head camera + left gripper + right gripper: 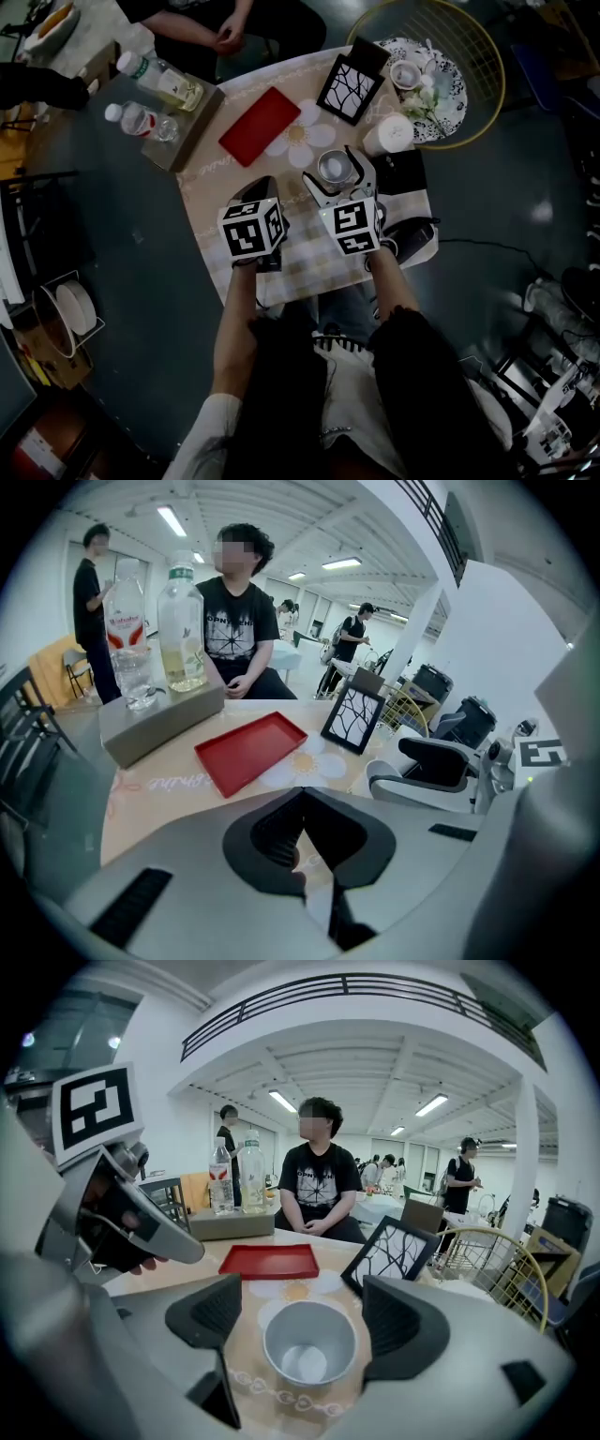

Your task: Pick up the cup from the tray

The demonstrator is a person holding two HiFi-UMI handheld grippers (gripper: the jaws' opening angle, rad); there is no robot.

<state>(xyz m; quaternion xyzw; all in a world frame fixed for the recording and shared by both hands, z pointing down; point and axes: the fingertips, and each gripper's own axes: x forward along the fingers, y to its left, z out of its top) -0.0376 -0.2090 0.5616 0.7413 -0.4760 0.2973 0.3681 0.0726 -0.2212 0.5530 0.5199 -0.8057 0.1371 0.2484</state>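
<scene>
A grey cup [309, 1340] stands upright on the patterned tablecloth, empty, between the jaws of my right gripper [309, 1324]. Those jaws are open, and a gap shows between the cup and the left pad [214, 1312]. From the head view the cup [333, 167] sits just ahead of my right gripper [336, 176], near the table's middle. The red tray [260, 125] lies empty to the cup's far left; the cup is off it. My left gripper [265, 190] hovers beside the right one, its jaws meeting at the tips with nothing between them [302, 794].
A black picture frame [351, 82] leans behind the cup. A grey box [192, 122] with two bottles [159, 80] stands at the table's left. A white cup [389, 134] and a lace doily with flowers [427, 80] are at the right. A person [317, 1185] sits across.
</scene>
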